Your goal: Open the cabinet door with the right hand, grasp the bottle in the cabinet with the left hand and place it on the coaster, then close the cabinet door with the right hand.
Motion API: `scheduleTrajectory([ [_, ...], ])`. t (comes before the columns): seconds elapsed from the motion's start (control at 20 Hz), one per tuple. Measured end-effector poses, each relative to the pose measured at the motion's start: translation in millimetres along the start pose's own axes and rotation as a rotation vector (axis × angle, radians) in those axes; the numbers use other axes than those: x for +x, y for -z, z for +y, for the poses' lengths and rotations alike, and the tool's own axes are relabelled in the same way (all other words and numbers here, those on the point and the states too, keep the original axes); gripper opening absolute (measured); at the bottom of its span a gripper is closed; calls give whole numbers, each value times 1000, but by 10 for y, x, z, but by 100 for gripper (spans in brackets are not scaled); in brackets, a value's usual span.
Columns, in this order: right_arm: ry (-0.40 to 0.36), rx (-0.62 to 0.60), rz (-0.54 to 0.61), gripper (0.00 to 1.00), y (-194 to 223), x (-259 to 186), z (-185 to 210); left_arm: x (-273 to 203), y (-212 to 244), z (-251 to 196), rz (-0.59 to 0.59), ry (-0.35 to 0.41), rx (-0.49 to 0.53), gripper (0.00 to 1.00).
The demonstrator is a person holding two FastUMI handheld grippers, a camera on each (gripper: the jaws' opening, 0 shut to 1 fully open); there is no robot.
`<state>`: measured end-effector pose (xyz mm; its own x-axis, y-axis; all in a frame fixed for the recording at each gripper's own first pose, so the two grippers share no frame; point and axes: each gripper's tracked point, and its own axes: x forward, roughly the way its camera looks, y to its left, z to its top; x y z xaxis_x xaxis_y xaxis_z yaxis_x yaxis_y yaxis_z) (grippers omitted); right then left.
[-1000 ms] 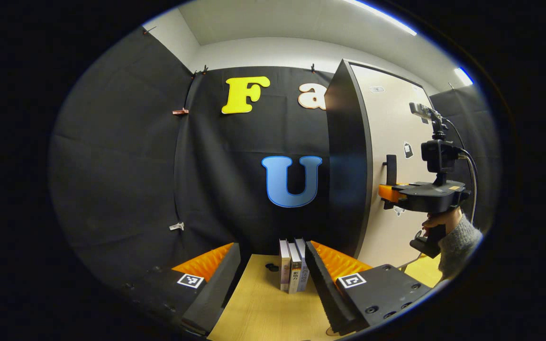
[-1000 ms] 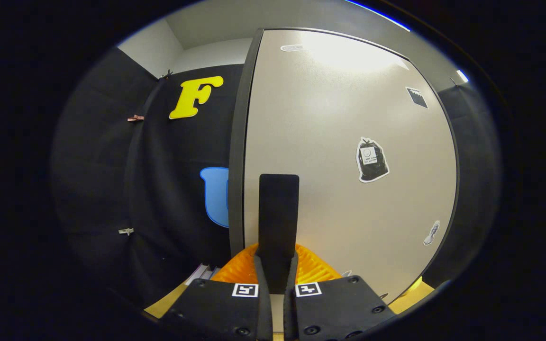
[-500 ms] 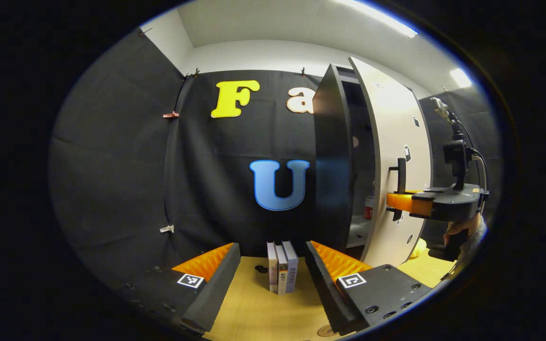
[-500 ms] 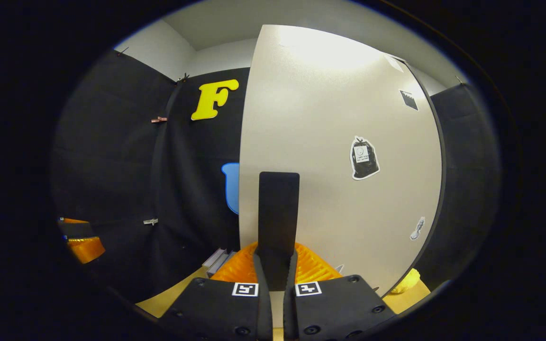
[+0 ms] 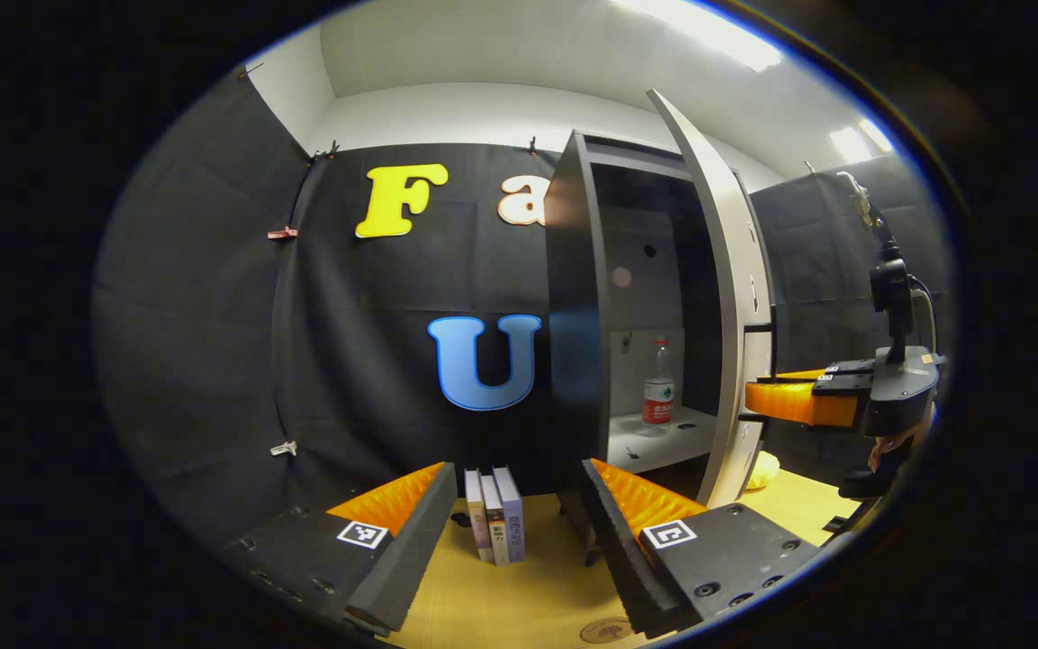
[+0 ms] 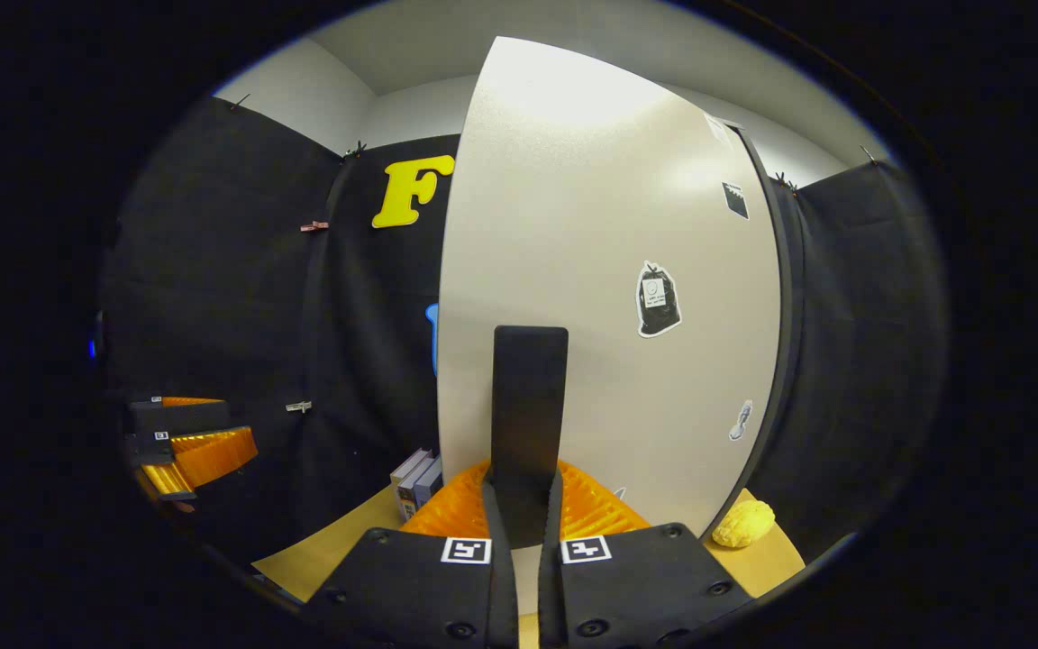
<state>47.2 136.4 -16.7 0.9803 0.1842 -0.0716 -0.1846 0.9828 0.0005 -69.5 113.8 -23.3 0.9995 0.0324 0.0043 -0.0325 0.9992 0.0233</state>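
The dark cabinet (image 5: pixel 576 306) stands with its pale door (image 5: pixel 728 297) swung wide. On its shelf (image 5: pixel 663 442) stands a clear bottle (image 5: pixel 659 386) with a red label, upright. My right gripper (image 5: pixel 758 403) is at the door's edge, and in the right gripper view it (image 6: pixel 528 473) is shut on the door's black handle (image 6: pixel 530 397). My left gripper (image 5: pixel 516 469) is open and holds nothing, low over the wooden table (image 5: pixel 528 604), left of and short of the bottle. A round coaster (image 5: pixel 605 629) lies by its right finger at the near edge.
Three books (image 5: pixel 494 514) stand upright on the table left of the cabinet. A yellow lump (image 6: pixel 742 524) lies on the table beyond the door's foot. The left gripper (image 6: pixel 235 425) shows far to the left of the door (image 6: pixel 609 297).
The door has swung from shut to wide open with my right gripper on its handle. The bottle and shelf have come into sight. My left gripper has turned slightly toward the opening.
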Motion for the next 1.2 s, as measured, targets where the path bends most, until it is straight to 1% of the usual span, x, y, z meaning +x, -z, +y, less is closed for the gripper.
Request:
scheduleTrajectory([
  [0.05, 4, -2, 4, 13, 0, -75, -48, 7, 5, -58, -1, 15, 3, 88],
  [0.1, 9, -4, 5, 13, 8, -164, -94, 13, -14, -123, -3, 29, 6, 84],
  [0.15, 17, 3, 6, 13, 6, -244, -149, 24, -21, -195, -6, 46, 8, 84],
  [0.2, 22, 8, 5, 13, 7, -312, -202, 38, -38, -271, -9, 63, 10, 87],
  [0.35, 45, 1, 2, 13, 0, -526, -377, 127, -41, -531, -14, 121, 9, 87],
  [0.65, 127, 9, 9, 12, 9, -855, -781, 328, -25, -1166, -10, 244, -3, 87],
  [0.8, 186, 6, 15, 12, 10, -968, -1014, 440, -77, -1471, -19, 299, -8, 87],
  [0.95, 270, -12, 13, 11, 9, -1058, -1299, 545, -112, -1740, -25, 344, -17, 87],
  [1.15, 364, -89, 28, 11, 16, -1162, -1674, 682, -158, -2061, -30, 385, -27, 87],
  [1.2, 369, -87, 29, 6, 20, -1236, -1779, 716, -174, -2120, -33, 389, -28, 87],
])
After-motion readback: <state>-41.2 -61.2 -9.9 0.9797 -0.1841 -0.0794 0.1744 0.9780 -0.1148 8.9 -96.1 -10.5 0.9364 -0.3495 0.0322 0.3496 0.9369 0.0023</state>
